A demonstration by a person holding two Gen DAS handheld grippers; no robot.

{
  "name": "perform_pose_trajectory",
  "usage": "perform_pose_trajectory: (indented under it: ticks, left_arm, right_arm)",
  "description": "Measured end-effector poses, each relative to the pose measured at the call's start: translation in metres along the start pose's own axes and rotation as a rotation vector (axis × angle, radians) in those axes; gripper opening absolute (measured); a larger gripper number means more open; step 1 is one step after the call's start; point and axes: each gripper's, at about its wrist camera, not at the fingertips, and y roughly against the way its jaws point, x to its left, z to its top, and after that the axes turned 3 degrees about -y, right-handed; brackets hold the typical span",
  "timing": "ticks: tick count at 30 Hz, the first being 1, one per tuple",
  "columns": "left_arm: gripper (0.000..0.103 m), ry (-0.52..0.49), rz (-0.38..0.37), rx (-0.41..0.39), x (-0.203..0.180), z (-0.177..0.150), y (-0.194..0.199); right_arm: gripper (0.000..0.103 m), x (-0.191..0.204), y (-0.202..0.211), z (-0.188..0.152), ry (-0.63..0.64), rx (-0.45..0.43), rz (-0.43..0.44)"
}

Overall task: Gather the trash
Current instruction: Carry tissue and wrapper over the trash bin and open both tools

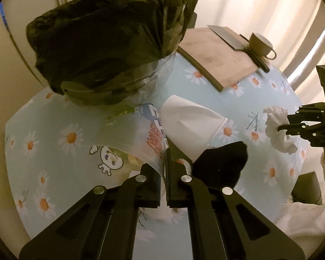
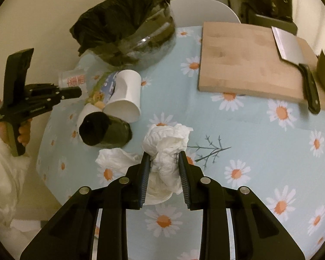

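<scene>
We have the left gripper [image 1: 163, 169] pinched on the plastic wrapper [image 1: 127, 134] and the right gripper [image 2: 164, 169] clamped on the crumpled tissue [image 2: 166, 143], both bound for the bag-lined bin [image 2: 127, 32] at eleven o'clock of the tissue.

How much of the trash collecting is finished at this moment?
Done: nothing visibly in the bin. In hand: left gripper pinches a plastic wrapper; right gripper clamps a crumpled tissue. Left: white cup, black cup, second tissue.

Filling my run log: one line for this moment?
left gripper: shut on plastic wrapper | right gripper: shut on crumpled tissue | bin: unreached
</scene>
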Motion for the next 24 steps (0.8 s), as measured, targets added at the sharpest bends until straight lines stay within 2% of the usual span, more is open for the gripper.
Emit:
perform_pose_trajectory:
  ticks: [7,16,24]
  left_arm:
    - [0.003,0.032,0.078,-0.036,-0.014,-0.006,0.023]
    - [0.003,0.102,0.149,-0.093,-0.047,-0.018,0.052]
    - [0.003,0.133,0.199,-0.118,-0.067,-0.021,0.079]
  right_arm:
    - [0.025,-0.006,0.018,0.011,0.101,-0.019,0.015]
    - [0.025,-0.014,0.047,0.032,0.222,-0.062,0.109]
    - [0.025,-0.001,0.075,0.049,0.353,-0.088,0.168]
